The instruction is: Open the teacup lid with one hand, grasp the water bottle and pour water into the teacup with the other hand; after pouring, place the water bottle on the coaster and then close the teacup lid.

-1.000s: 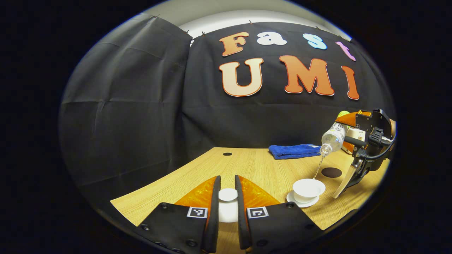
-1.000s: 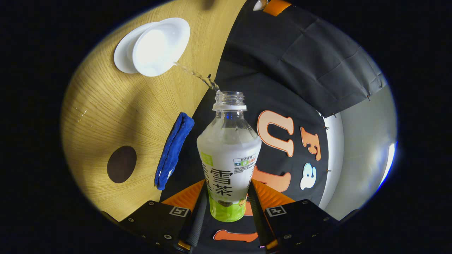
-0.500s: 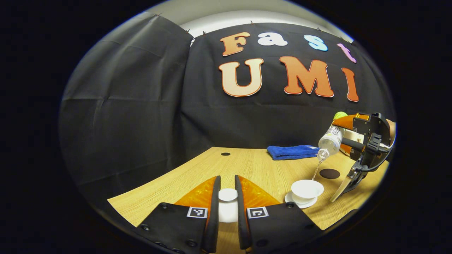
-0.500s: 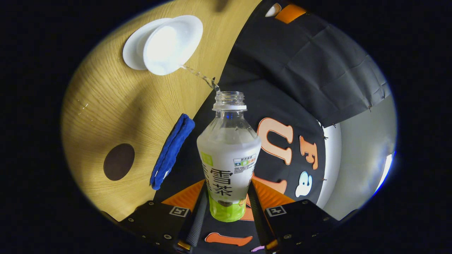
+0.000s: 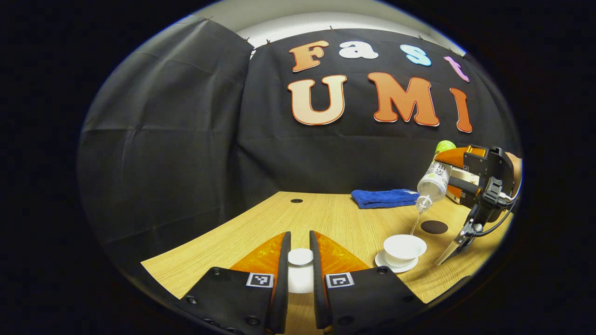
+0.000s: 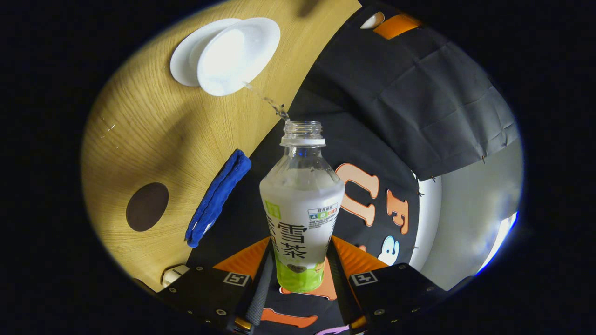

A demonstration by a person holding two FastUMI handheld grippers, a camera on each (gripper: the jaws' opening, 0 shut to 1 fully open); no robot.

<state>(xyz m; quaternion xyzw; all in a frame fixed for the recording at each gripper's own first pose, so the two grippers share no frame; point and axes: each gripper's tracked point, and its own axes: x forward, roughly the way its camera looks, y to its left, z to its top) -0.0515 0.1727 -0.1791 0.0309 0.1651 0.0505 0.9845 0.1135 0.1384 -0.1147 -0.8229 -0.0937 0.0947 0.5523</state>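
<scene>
Left gripper: clenched on the teacup lid, a small white disc held between both fingers above the worktop, to the left of the cup.

Right gripper: grasping the water bottle by its lower body, both fingers pressing its sides; the bottle is tipped, neck down, toward the cup.

Water bottle, seen from the left gripper view: held in the air above and to the right of the teacup; a thin stream runs from its open mouth to the cup.

Bottle handling: thin clear plastic, probably light and easily squeezed; the labelled lower body gives the firmest hold, and the cap is off, so any tilt spills.

Teacup and saucer: white, apparently ceramic, likely fragile and smooth; the cup stands open on the saucer and receives water. Fill level cannot be told.

Bottle contents: part full, with clear liquid pooled toward the shoulder.

Coaster: dark round disc, bare, on the worktop apart from the cup; the bottle's destination.

Blue cloth: folded, at the worktop's far edge by the booth wall.
</scene>
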